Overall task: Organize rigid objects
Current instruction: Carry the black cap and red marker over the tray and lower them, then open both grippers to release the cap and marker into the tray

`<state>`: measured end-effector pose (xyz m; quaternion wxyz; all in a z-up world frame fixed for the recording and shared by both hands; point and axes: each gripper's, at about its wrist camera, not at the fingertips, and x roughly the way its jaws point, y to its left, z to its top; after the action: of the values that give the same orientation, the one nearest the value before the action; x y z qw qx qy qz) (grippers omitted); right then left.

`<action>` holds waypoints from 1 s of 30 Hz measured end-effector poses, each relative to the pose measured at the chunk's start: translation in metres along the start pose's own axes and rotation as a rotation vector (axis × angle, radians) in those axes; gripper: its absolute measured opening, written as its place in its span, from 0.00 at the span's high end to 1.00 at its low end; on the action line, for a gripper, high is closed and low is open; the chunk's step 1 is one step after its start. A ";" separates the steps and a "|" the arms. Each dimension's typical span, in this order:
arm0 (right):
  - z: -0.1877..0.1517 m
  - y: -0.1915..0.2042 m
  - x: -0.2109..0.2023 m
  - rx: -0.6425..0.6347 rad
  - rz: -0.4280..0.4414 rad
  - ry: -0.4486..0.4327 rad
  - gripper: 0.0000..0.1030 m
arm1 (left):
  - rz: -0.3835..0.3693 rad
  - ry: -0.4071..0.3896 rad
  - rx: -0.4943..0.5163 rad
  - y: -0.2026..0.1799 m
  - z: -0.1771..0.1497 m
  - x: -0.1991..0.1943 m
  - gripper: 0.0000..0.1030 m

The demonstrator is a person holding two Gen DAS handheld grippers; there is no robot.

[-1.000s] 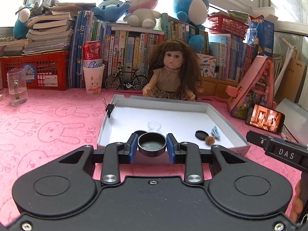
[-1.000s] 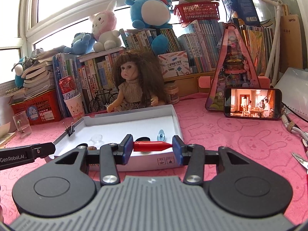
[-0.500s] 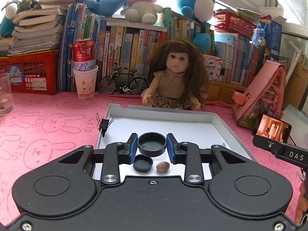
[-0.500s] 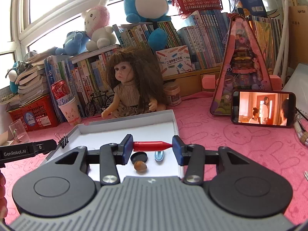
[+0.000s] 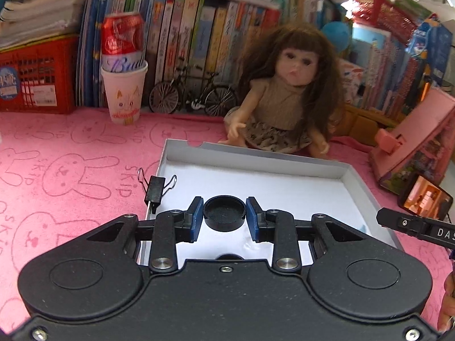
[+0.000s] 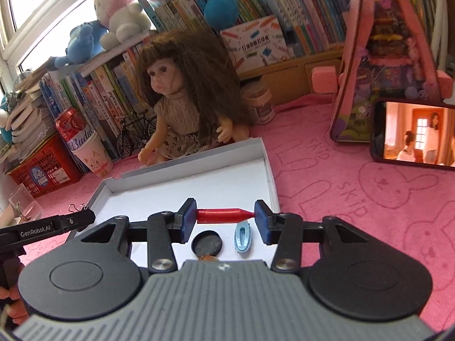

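Both grippers have advanced over the white tray [image 5: 352, 176] since a second ago: then its near rim lay ahead of the fingers; now the far wall and the doll [image 5: 287, 96] loom closer, and the loose pieces that lay ahead have slid under the tools; I judge this the carry phase nearly over, with each piece hanging above open tray floor ready to be set down

The left gripper [image 5: 225, 216] tilts downward over the tray's left half, its blue jaws clamped on the sides of a round black cap [image 5: 224, 213] held mouth up; a binder clip [image 5: 155, 189] grips the tray's left wall just beside it

The right gripper [image 6: 225, 218] also tilts downward, over the near right part of the tray [image 6: 267, 167], jaws clamped endwise on a red pen cap [image 6: 221, 215] lying crosswise between them; below it on the tray floor rest a black lid [image 6: 206, 243] and a blue clip [image 6: 243, 237], close together but apart, with a brown bit half hidden at the tool's edge; the pink worktop [image 6: 355, 199] around the tray holds a phone [image 6: 415, 133]
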<state>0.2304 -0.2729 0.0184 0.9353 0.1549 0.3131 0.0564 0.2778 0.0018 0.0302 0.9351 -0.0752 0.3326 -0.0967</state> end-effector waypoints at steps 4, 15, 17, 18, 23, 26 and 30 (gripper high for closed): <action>0.005 0.005 0.019 0.002 0.002 0.054 0.52 | 0.029 0.020 0.012 0.000 0.003 0.016 0.71; -0.002 0.014 0.043 -0.048 -0.030 0.058 0.52 | 0.035 0.045 0.000 -0.002 -0.005 0.035 0.71; -0.002 0.015 0.045 -0.055 -0.033 0.055 0.52 | 0.033 0.051 0.003 -0.004 -0.006 0.037 0.71; -0.003 0.015 0.046 -0.056 -0.035 0.057 0.52 | 0.034 0.054 0.006 -0.005 -0.007 0.038 0.71; -0.005 0.014 0.046 -0.055 -0.036 0.056 0.50 | 0.033 0.060 0.010 -0.006 -0.011 0.039 0.71; -0.006 0.012 0.042 -0.045 -0.023 0.044 0.44 | 0.031 0.047 0.014 -0.006 -0.012 0.034 0.66; -0.006 0.013 0.033 -0.053 -0.010 0.020 0.32 | 0.002 0.028 0.003 -0.006 -0.011 0.023 0.53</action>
<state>0.2529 -0.2530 -0.0002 0.9363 0.1278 0.3214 0.0616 0.2874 -0.0104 0.0086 0.9305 -0.0721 0.3457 -0.0974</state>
